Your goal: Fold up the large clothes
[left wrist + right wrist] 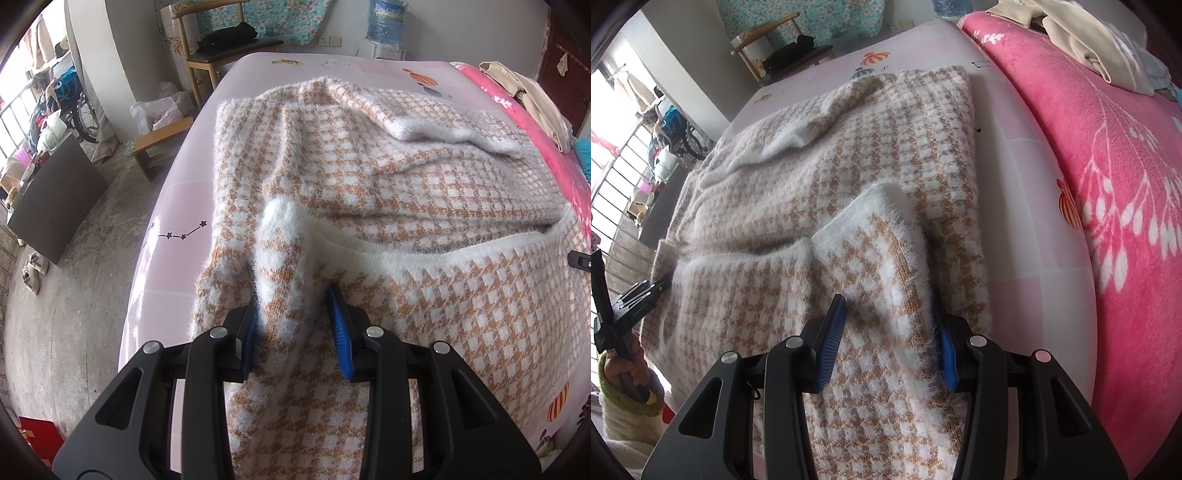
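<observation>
Fuzzy checked sweater [369, 184] spread on pink bed sheet [177, 206], bunched sleeve fold clamped between left gripper [295, 317] pads, hem corner pinched by part-closed right gripper [890, 332], both grasping.

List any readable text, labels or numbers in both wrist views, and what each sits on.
None reads cleanly.
Water jug label: print too blurred to read.
Left gripper body, seen from the right wrist view: small white lettering, too small to read.
Right gripper's tip at the left view's edge: a small mark, unreadable.
Bed sheet: star and balloon drawings only, no words.
Sweater: no tag or text visible.
</observation>
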Action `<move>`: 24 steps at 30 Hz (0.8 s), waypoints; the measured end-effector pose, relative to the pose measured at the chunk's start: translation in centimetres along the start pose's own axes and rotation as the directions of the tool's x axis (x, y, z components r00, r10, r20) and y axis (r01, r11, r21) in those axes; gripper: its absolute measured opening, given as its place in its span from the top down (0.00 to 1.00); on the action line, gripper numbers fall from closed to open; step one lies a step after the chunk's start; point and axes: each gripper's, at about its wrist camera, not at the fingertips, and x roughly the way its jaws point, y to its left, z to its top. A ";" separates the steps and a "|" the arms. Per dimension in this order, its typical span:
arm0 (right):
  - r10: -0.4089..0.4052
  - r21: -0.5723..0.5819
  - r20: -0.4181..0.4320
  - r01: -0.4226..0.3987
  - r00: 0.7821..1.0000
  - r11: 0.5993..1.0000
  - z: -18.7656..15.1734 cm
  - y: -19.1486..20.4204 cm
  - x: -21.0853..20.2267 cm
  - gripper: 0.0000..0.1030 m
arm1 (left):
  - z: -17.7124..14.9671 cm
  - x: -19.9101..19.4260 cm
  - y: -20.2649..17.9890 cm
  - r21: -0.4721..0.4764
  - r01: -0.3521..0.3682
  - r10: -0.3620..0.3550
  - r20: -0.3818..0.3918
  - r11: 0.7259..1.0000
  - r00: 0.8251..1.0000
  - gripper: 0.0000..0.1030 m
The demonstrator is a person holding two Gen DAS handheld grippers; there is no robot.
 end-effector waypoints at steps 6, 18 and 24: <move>-0.038 -0.044 -0.005 0.037 0.999 0.998 0.9 0.4 0.1 0.59 | 0.2 -0.1 0.1 -0.002 -0.015 0.015 -0.017 1.000 1.000 0.68; -0.080 -0.079 -0.031 0.077 0.996 0.994 1.2 1.0 0.5 0.64 | 0.3 0.1 0.0 -0.001 -0.014 0.014 -0.021 1.000 1.000 0.68; -0.094 -0.092 -0.040 0.090 0.995 0.992 1.1 1.0 0.6 0.65 | 0.3 0.1 0.1 -0.004 -0.013 0.012 -0.024 1.000 1.000 0.68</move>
